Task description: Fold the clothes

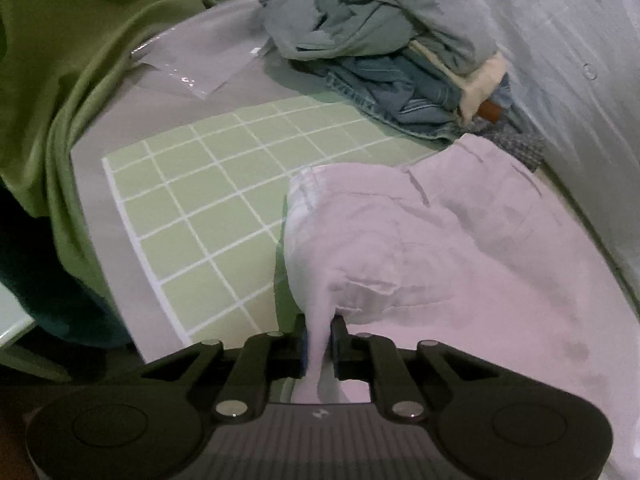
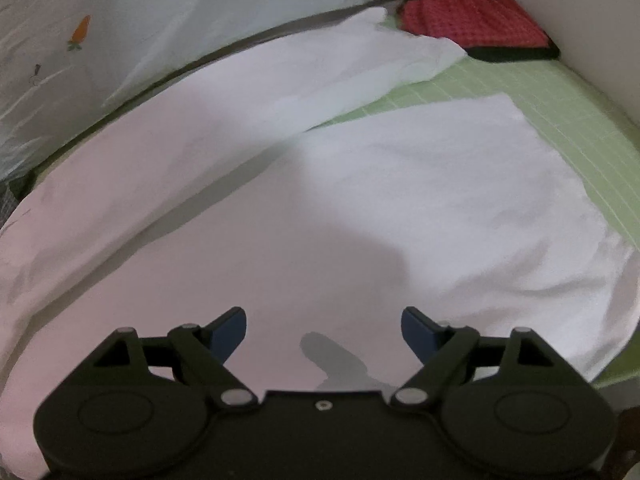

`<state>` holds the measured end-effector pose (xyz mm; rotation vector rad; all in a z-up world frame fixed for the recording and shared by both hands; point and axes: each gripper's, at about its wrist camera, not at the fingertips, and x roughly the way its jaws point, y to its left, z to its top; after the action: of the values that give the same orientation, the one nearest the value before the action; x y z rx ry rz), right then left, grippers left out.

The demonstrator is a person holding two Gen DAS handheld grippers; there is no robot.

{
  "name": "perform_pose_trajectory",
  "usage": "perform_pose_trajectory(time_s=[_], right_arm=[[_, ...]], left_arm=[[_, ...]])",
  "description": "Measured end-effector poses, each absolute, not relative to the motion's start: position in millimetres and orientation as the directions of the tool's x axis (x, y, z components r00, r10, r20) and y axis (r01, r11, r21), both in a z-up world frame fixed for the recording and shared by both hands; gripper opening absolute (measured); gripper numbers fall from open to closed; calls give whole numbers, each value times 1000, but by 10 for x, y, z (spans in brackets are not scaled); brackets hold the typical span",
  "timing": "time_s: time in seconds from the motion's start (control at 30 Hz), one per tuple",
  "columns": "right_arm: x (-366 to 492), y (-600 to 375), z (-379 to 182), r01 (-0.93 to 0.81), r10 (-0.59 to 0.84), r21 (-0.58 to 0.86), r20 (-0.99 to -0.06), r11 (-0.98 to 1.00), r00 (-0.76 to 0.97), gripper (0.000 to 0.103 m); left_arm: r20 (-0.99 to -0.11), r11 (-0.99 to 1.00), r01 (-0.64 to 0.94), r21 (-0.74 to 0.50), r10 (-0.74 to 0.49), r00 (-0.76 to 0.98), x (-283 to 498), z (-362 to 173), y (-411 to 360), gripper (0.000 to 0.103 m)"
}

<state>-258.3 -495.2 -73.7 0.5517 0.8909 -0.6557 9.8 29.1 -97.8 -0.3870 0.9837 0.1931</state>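
A pair of white trousers lies on a green grid mat. My left gripper is shut on a pinched fold of the trousers near the waistband, lifting the cloth a little off the mat. In the right wrist view the two white trouser legs spread out flat across the mat, one leg reaching toward the far edge. My right gripper is open and empty, hovering just above the near leg, its blue-padded fingers wide apart.
A pile of blue and grey clothes sits at the back of the table. A clear plastic bag lies beside it. Green cloth hangs at left. A folded red towel lies at the mat's far corner. A pale carrot-print sheet borders the table.
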Motion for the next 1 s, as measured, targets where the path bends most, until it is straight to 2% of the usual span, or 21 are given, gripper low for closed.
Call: perform_pose_trajectory(time_s=[0.07,0.13,0.2,0.23,0.37,0.5,0.63,0.83,0.93,1.0], right_arm=[[-2663,-5054,-716,735,-293,174,-839,655,460,87],[-2746,-5165,-689,753,-305,182,-835,632,458,90],[-2806,-5294,-672,764,-324,191,-823,617,467,101],[-2835,-5360,-659,766,-333,191,-817,614,471,103],[-2925,-5668,-650,774,-335,210,-812,598,479,103],[-2981,-6033,-627,782,-355,275,-773,559,526,103],[-2903,-6422,-613,781,-419,255,-727,570,543,103],[-2578,-7082,-674,768,-408,252,-727,589,552,103],[-2332,-7455,-741,775,-410,228,-742,590,531,103],[-2163,-7714,-795,790,-421,193,-760,581,495,98]], left_arm=[[-843,917,-347,-196,23,538,86,-908,208,28],[-837,917,-349,-195,31,546,58,-838,113,52],[-821,915,-347,-207,30,570,4,-754,5,66],[-814,917,-343,-205,35,580,-12,-711,-67,73],[-805,932,-304,-197,23,593,-9,-622,-437,76],[-809,935,-276,-220,-17,588,-22,-615,-879,87],[-823,962,-174,-211,-78,563,3,-698,-1399,93],[-864,993,-5,-116,-98,493,156,-865,-2116,94],[-883,996,-9,-88,-74,463,308,-949,-2339,95],[-904,997,-17,-79,-64,424,430,-1019,-2461,95]])
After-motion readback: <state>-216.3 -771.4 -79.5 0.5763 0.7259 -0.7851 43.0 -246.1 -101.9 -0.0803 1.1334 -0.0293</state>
